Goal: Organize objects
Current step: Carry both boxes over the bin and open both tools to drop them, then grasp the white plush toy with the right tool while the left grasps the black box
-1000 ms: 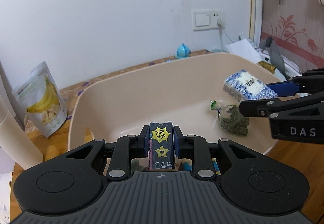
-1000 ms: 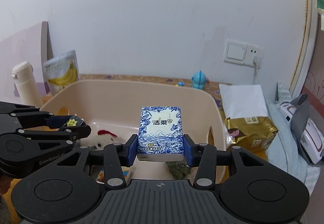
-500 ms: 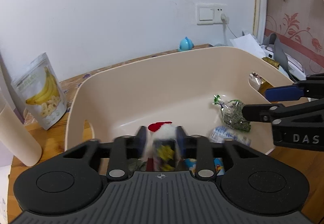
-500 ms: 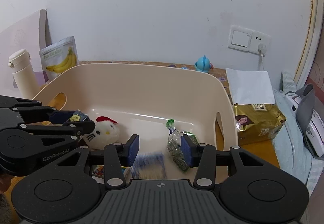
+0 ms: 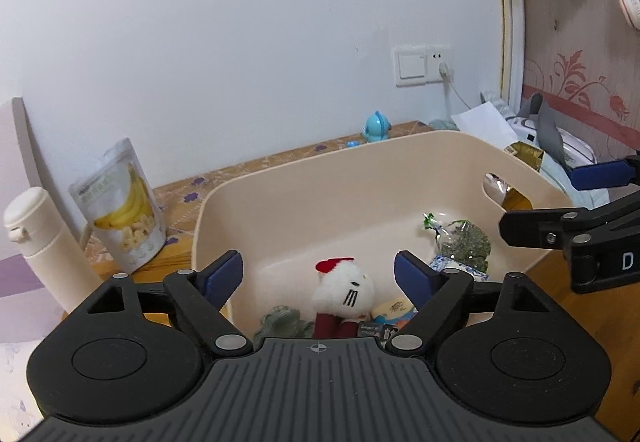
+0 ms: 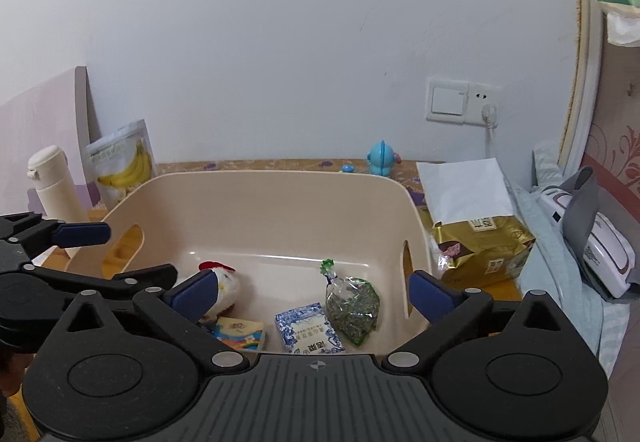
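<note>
A beige plastic bin (image 5: 304,178) (image 6: 280,182) stands on the wooden table. Inside lie a white plush with a red bow (image 5: 344,288) (image 6: 224,282), a bag of green dried leaves (image 5: 464,242) (image 6: 354,306), a blue-and-white tissue pack (image 6: 308,330) (image 5: 452,266), a small rainbow box (image 6: 240,332) and a dark card pack (image 5: 372,328). My left gripper (image 5: 319,272) is open and empty above the bin's near edge. My right gripper (image 6: 314,292) is open and empty above the bin's near right side.
A banana-chip pouch (image 5: 120,206) (image 6: 120,166) and a cream bottle (image 5: 40,242) (image 6: 52,182) stand left of the bin. A blue toy figure (image 6: 382,158) sits by the wall. A gold bag (image 6: 480,246), white paper and a white device (image 6: 592,242) lie right.
Both grippers opened. The dark card pack dropped from the left gripper and the tissue pack from the right into the bin. Both grippers drew back and up.
</note>
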Demonstrator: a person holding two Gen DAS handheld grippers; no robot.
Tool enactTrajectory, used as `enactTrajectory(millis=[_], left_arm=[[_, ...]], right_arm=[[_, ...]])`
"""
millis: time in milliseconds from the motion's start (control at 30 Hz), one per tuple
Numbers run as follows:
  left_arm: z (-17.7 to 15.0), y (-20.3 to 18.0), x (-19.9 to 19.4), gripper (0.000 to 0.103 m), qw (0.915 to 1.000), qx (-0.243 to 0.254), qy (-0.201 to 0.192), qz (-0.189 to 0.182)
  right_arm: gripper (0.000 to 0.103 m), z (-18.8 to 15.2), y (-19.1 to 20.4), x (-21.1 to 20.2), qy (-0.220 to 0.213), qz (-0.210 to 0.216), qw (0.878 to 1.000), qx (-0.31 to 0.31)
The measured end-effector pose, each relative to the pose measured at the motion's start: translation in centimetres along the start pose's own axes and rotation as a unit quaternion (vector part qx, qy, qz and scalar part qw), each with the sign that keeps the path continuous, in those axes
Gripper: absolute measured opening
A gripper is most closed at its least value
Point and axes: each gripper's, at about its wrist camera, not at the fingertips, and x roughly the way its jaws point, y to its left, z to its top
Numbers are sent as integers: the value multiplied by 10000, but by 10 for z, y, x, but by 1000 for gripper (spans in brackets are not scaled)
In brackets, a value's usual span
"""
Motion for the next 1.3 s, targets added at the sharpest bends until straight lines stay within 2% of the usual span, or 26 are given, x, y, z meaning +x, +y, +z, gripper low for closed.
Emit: enactTrajectory(millis=[233, 567, 1067, 1300], left_arm=[[-11, 7, -27, 87, 9998, 86, -130, 77], [-45, 29, -42, 87, 9997, 107, 169, 113], [-97, 39, -10, 87, 9951, 211, 930, -273], [-103, 41, 8, 87, 9939, 246, 954, -487]], right_arm=[[103, -11, -4, -18, 38, 29, 9999, 125], [103, -35, 4, -27, 221, -18, 9997, 133], [103, -80, 28, -16, 746, 107, 9971, 79], [103, -90, 31, -7, 911, 192, 9956, 143]])
